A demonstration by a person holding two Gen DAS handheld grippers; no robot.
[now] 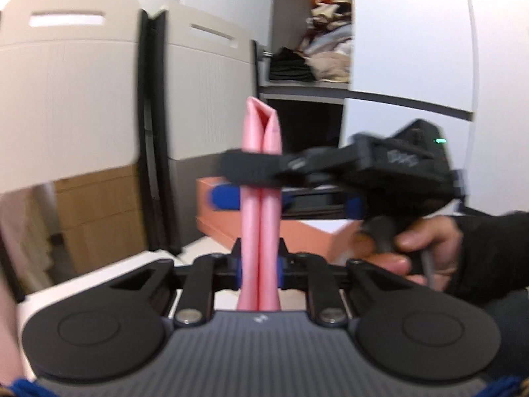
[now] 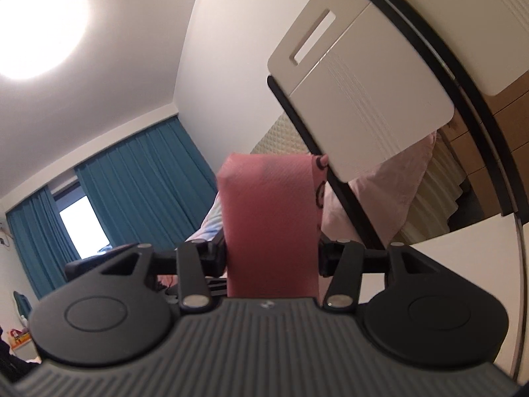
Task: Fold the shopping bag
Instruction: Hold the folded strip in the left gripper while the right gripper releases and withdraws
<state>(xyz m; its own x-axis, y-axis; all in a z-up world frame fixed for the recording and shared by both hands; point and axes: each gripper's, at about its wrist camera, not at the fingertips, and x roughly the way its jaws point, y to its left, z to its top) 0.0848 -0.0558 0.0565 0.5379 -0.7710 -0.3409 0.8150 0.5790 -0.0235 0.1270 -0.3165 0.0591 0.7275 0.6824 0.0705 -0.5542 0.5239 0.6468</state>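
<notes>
Left wrist view: pink shopping bag (image 1: 261, 198), matte fabric, folded into a narrow strip w/ two rounded lobes, stands upright betw. the left gripper (image 1: 260, 271) fingers, which are clenched on it. Right gripper (image 1: 254, 180), black plastic w/ blue pads, crosses horizontally higher up; top finger in front of the strip, blue one behind, grasping it. Bare hand (image 1: 420, 248) in black sleeve works its trigger. Behind: beige ribbed boards (image 1: 66, 99) w/ slot handles, salmon box (image 1: 231, 218), shelf of piled clothes (image 1: 330, 33).

Right wrist view: bag seen broadside (image 2: 269, 228), flat woven-texture rectangle, black print at rt edge, pinched betw. fingers. Bkgd: teal pleated curtains (image 2: 139, 182), round ceiling light (image 2: 36, 23).
</notes>
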